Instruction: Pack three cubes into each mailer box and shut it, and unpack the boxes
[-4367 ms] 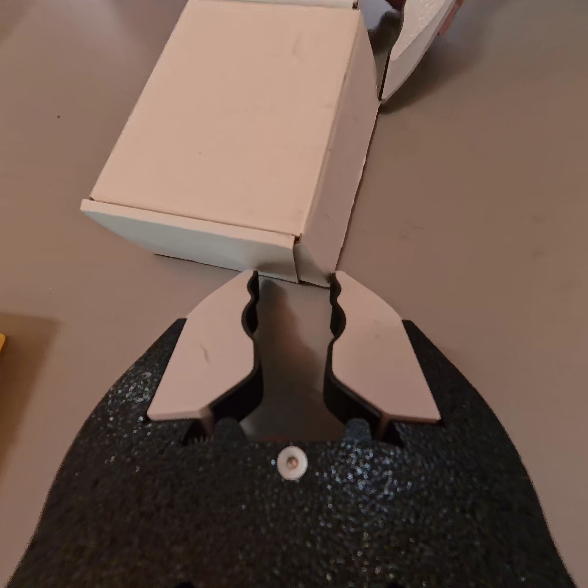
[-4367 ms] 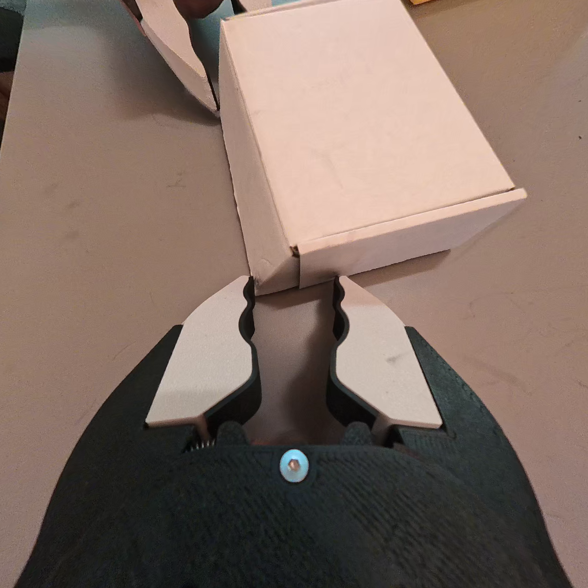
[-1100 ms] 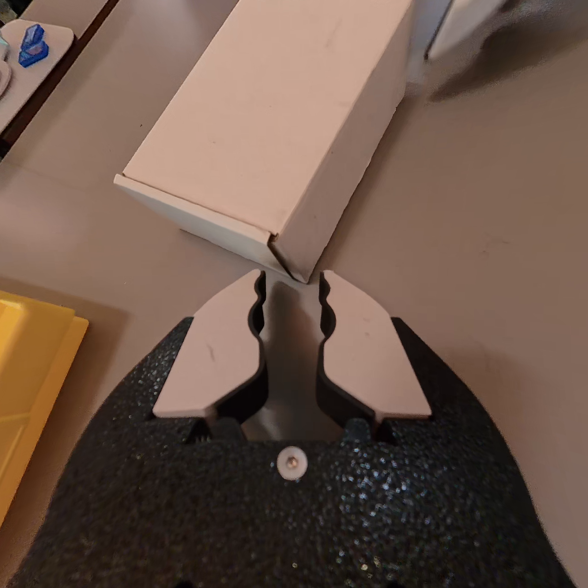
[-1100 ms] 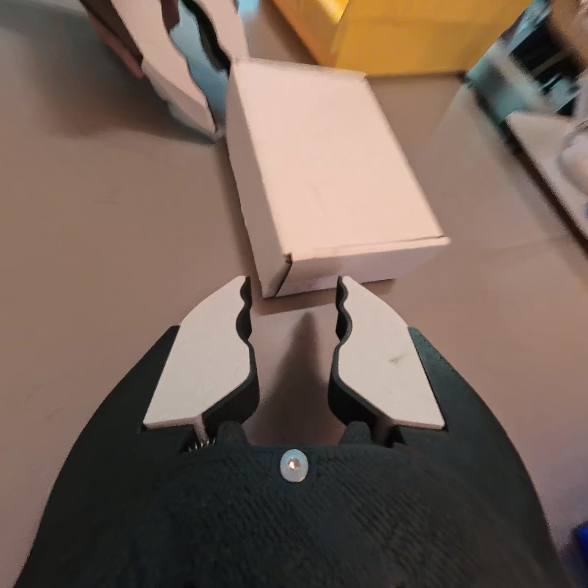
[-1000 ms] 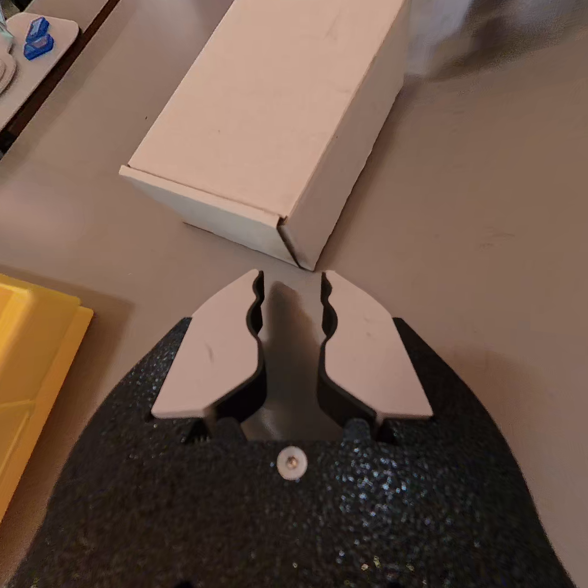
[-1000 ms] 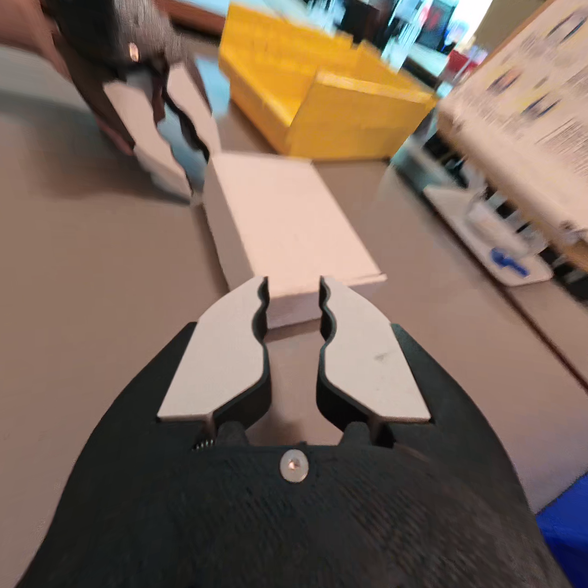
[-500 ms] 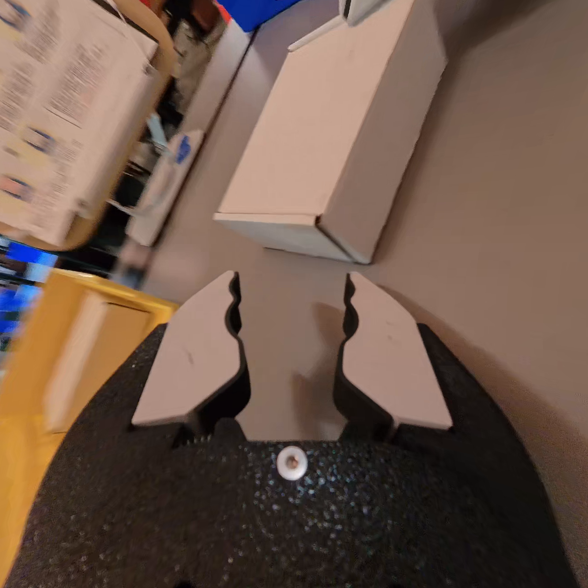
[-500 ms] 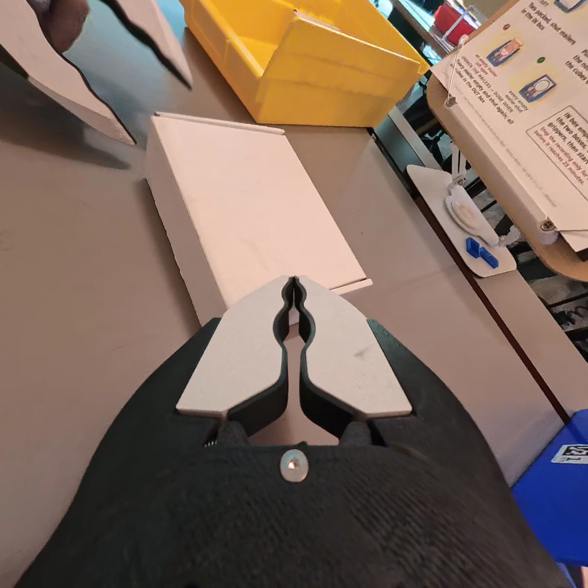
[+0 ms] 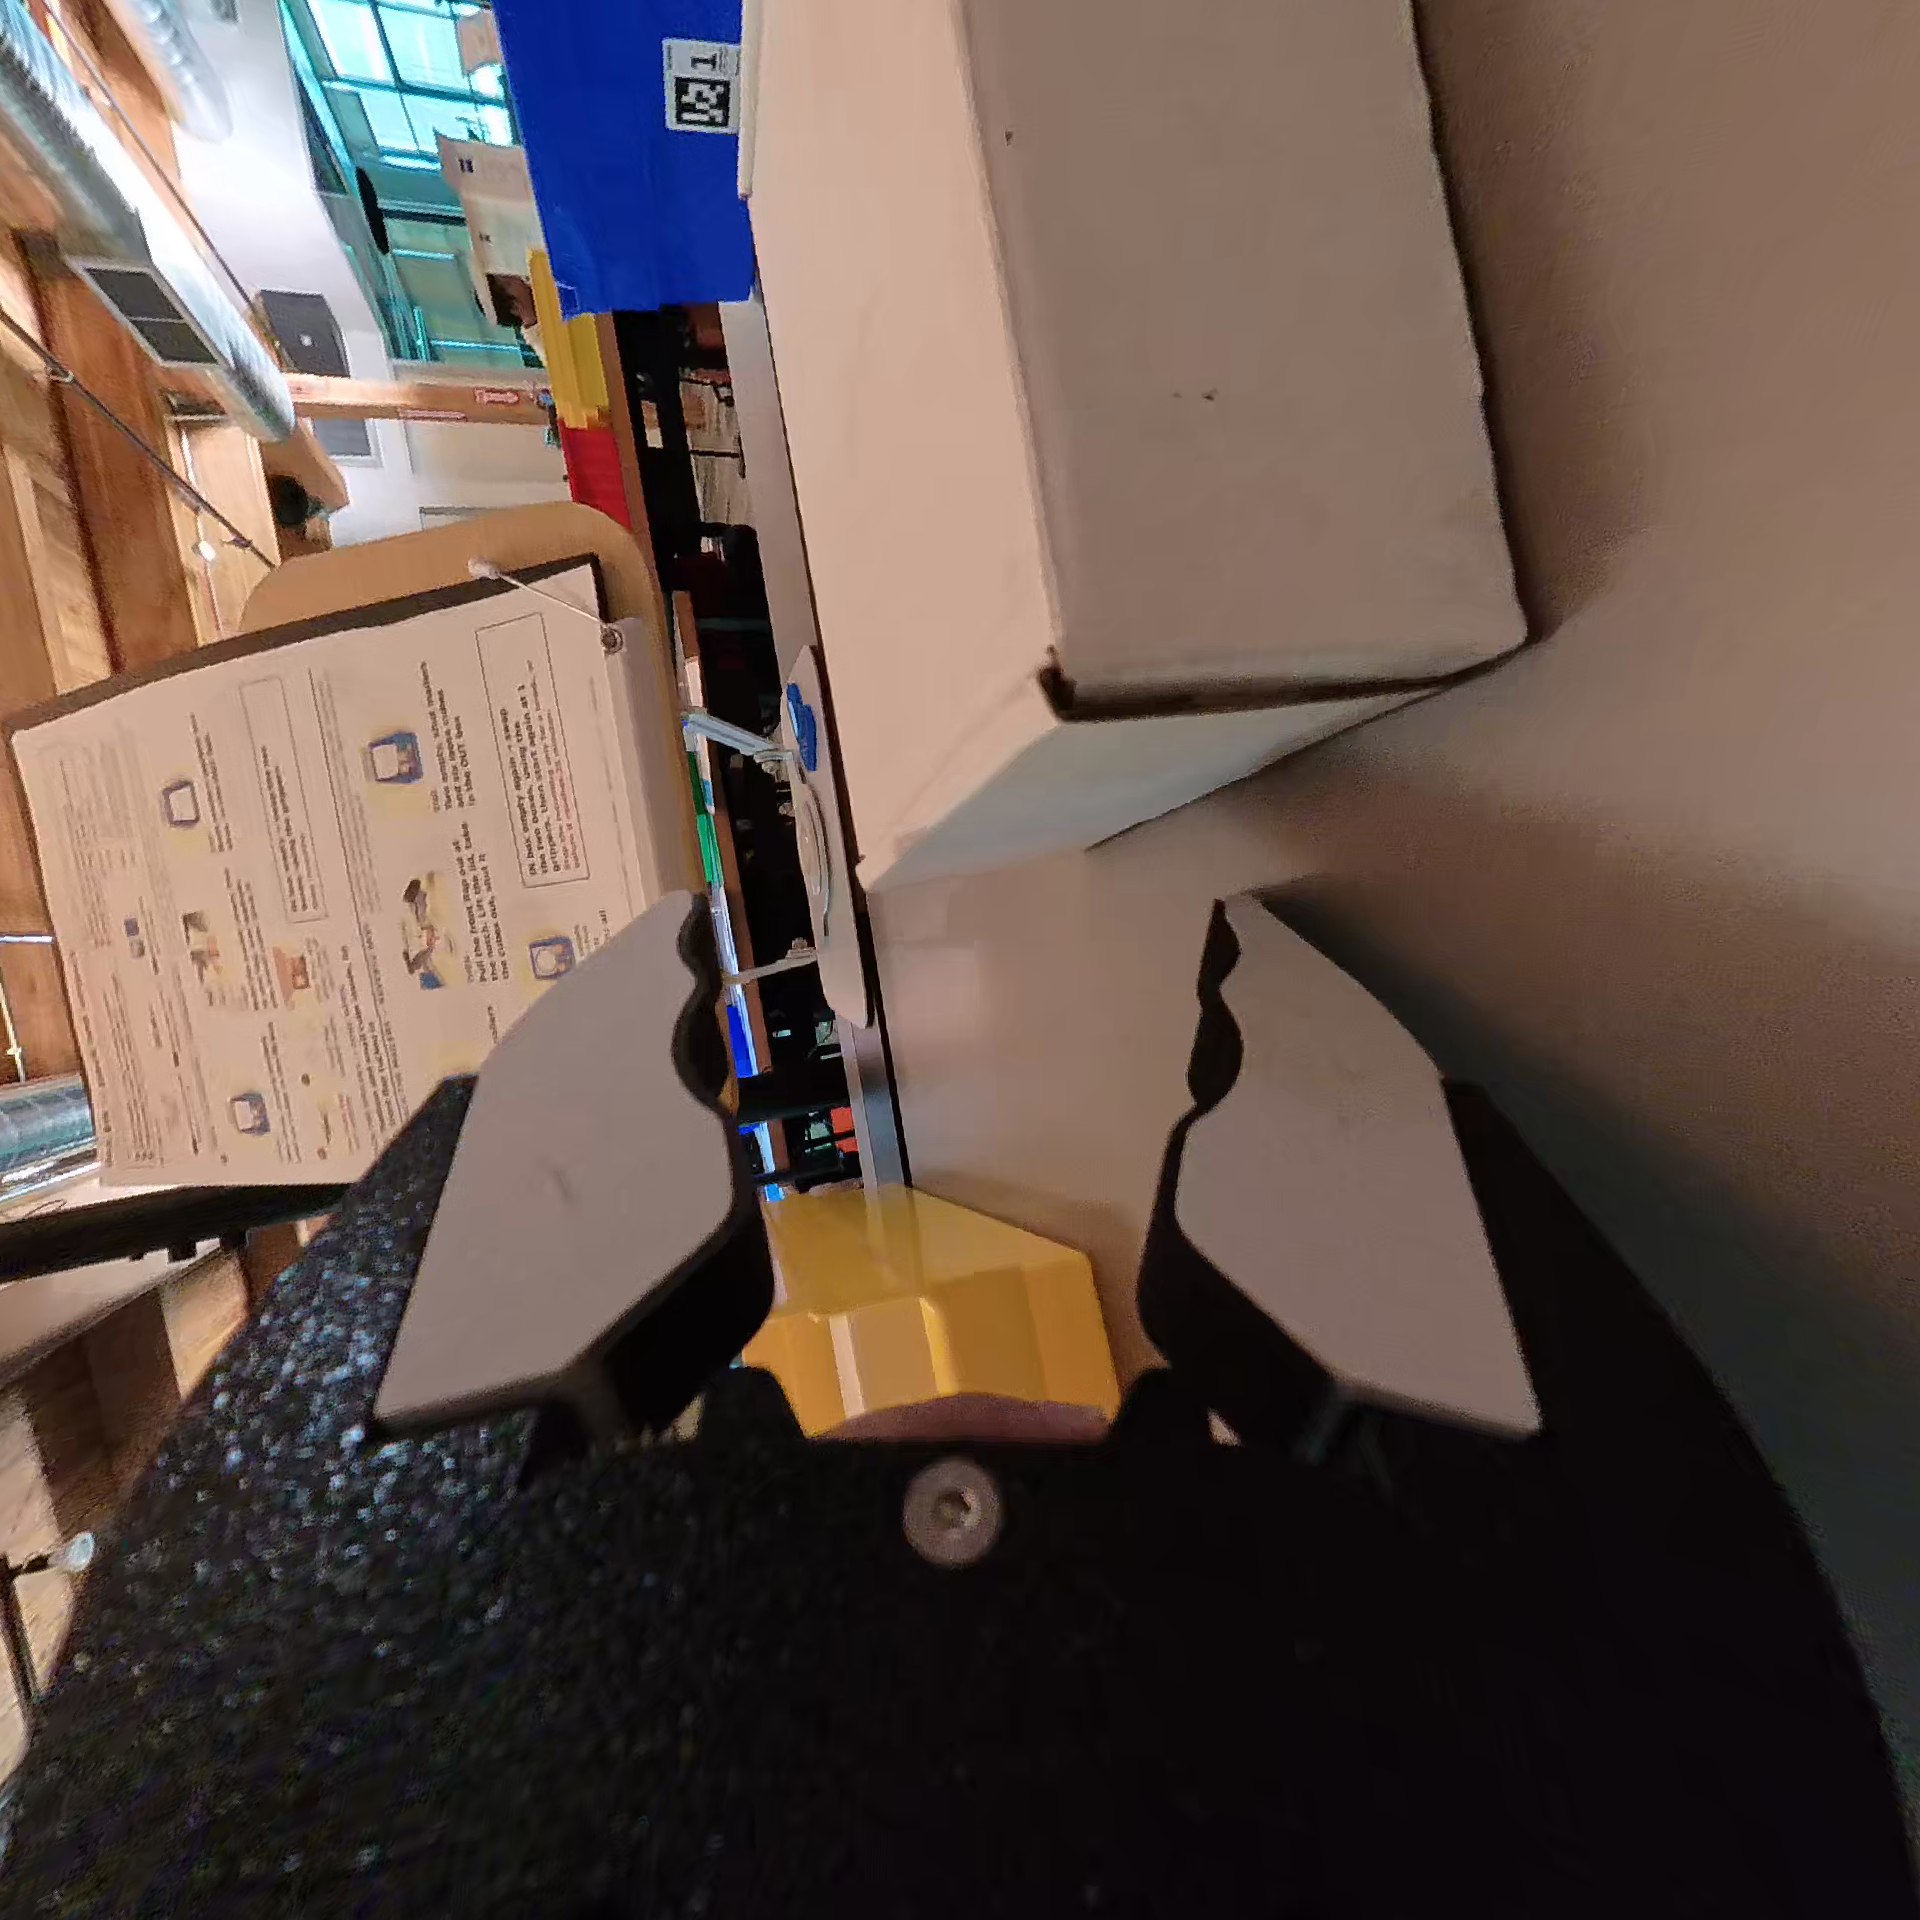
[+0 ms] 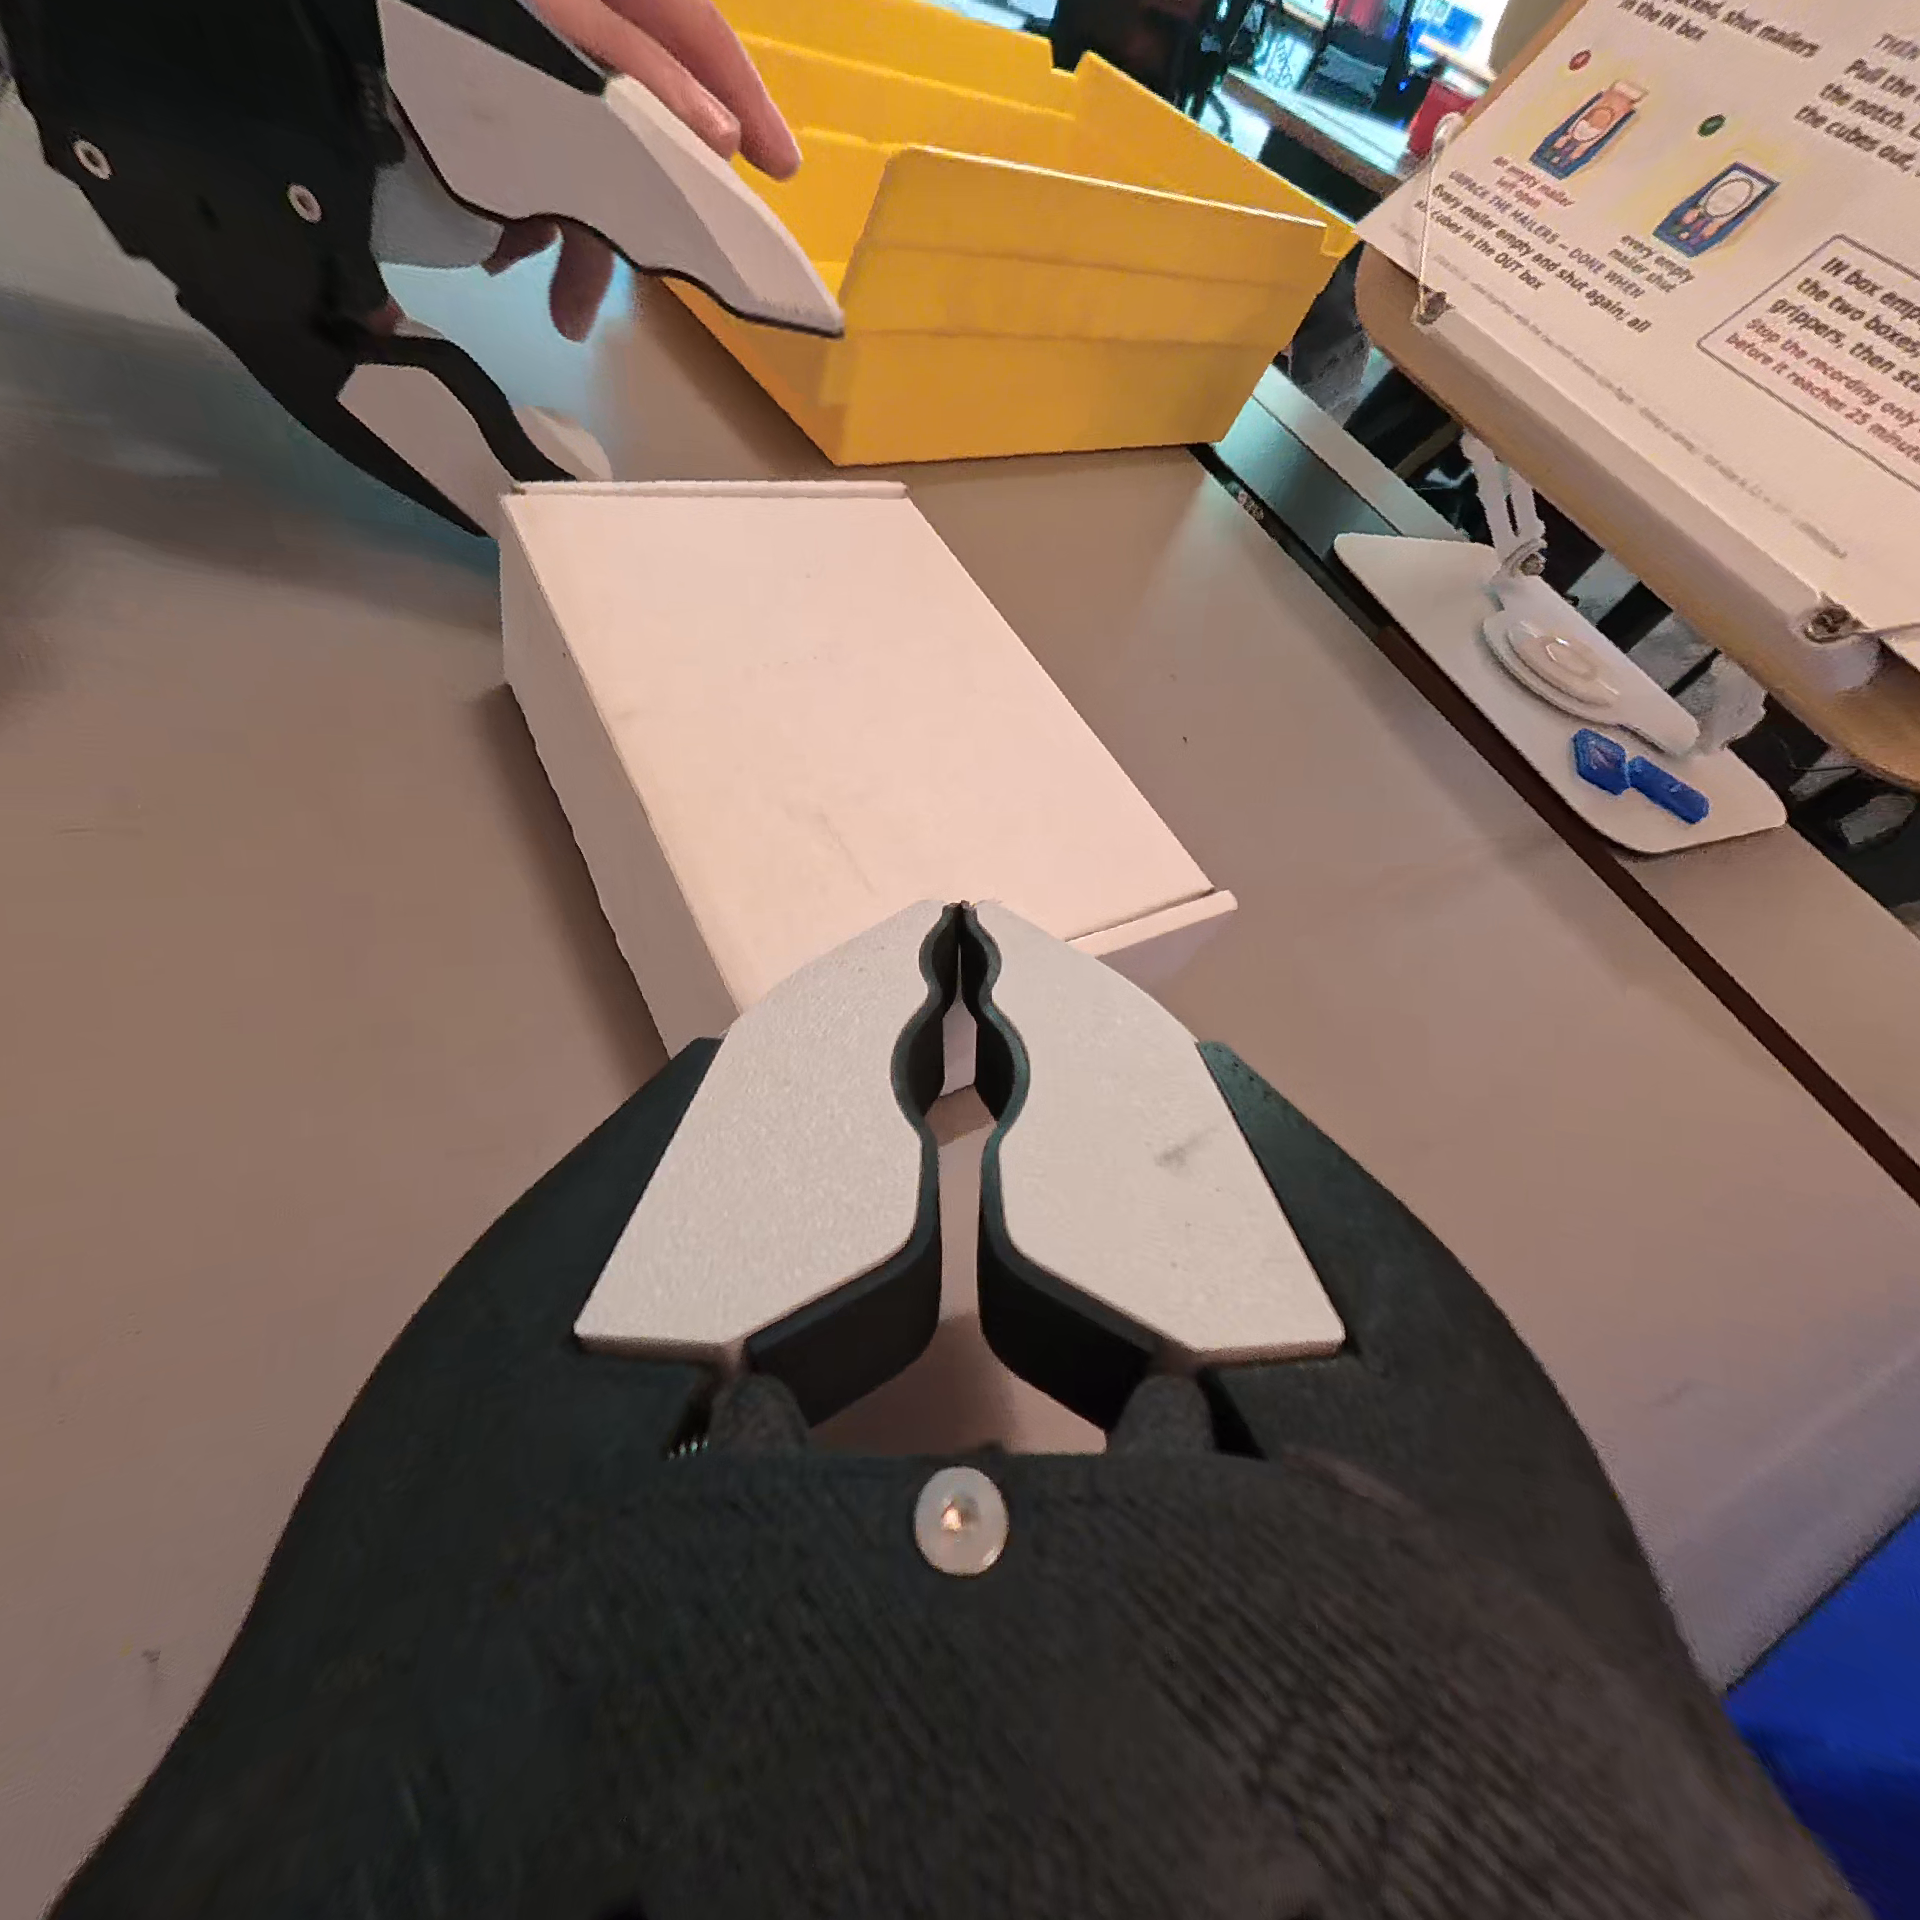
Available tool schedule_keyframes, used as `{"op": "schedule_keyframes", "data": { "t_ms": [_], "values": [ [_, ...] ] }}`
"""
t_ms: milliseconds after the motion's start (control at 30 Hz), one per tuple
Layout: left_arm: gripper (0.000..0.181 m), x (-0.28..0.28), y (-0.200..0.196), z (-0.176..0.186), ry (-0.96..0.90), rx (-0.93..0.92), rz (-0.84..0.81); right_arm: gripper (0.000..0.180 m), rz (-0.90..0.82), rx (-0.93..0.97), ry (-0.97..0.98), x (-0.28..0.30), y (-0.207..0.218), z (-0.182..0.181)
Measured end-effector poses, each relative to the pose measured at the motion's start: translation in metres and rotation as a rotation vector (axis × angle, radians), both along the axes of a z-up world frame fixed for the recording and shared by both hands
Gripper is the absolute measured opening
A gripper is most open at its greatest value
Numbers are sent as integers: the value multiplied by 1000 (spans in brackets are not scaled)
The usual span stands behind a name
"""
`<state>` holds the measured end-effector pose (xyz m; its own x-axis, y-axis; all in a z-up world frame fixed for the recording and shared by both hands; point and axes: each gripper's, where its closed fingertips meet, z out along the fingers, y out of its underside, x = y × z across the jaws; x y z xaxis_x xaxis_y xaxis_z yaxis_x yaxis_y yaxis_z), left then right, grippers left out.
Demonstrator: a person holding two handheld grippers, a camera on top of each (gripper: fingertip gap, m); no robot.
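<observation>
My right fingers (image 10: 961, 914), clenched empty, sit at the mailer box's (image 10: 831, 717) near end, its long axis running away; left fingers (image 9: 951, 925) released.

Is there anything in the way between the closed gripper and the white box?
Nothing visible. The right gripper, jaws shut and empty, hangs right at the near end of the white mailer box, with only bare table around. The left gripper, open, is up beyond the box's far end, near the yellow bin.

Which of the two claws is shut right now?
The right claw: its fingertips meet over the white mailer box. The left claw gapes wide, holding nothing.
</observation>
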<state>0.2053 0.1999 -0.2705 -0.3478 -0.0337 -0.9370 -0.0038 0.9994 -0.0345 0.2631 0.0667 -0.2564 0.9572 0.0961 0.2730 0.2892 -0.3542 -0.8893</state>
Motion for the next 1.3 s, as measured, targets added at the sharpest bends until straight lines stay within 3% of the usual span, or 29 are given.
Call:
{"op": "schedule_keyframes", "data": {
  "t_ms": [167,433,600,800,867,900,967,1033,1100,1167,1233,1300],
  "values": [
    [84,4,-2,-3,15,-15,-3,0,-84,55,-73,14,-6,15],
    [72,2,-4,-7,4,-8,-22,0,-12,-25,-259,11,-4,4],
    [81,5,-13,-3,10,24,-61,0,-8,-88,-349,16,-11,2],
    [96,21,-31,2,42,106,-122,0,-1,-53,-297,16,-10,3],
    [87,23,-31,1,56,126,-116,0,-12,-44,-269,18,-11,2],
    [71,21,-32,2,57,130,-125,0,-20,-41,-257,19,-13,2],
    [67,16,-38,5,47,100,-155,0,-30,-38,-236,23,-16,1],
    [66,11,-40,6,97,33,-121,0,-34,-18,-210,23,-20,5],
    [65,4,-44,11,163,-125,-89,17,-75,46,-195,26,-26,21],
    [65,-4,-48,20,239,-361,-42,21,-90,168,-109,22,-34,50],
    [64,-15,-58,29,372,-655,-28,44,15,299,25,0,-46,79],
    [64,-28,-69,35,517,-886,-56,45,97,363,121,-19,-55,97]
  ]
}}
